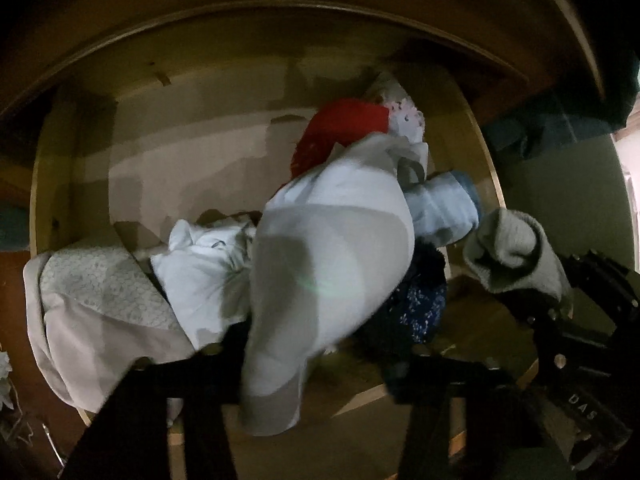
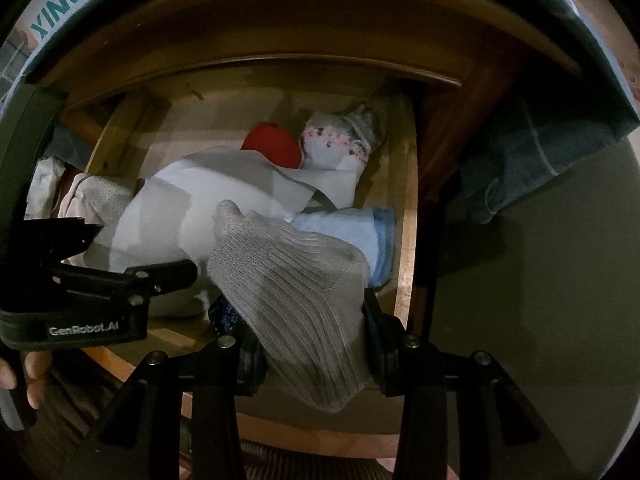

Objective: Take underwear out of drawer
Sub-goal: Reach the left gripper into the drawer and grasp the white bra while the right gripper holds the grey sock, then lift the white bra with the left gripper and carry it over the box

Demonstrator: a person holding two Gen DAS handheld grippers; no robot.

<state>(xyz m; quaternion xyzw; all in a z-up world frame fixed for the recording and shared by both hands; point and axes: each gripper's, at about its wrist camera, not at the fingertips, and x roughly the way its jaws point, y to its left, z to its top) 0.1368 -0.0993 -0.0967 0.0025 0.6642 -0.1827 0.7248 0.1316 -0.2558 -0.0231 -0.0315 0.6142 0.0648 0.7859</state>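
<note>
Underwear half lifted from the drawer [image 2: 404, 216]

A grey sock [image 2: 296, 292] is clamped in the right gripper [image 2: 312, 364]; the left gripper [image 1: 312, 364] is closed on white underwear [image 1: 328, 264] — soft, light, best pinched at a bunched fold.

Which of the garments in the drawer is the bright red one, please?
The red garment lies bunched at the back of the drawer, beside the white floral-print piece and half under the big white cloth. Everything else is white, grey or blue.
</note>
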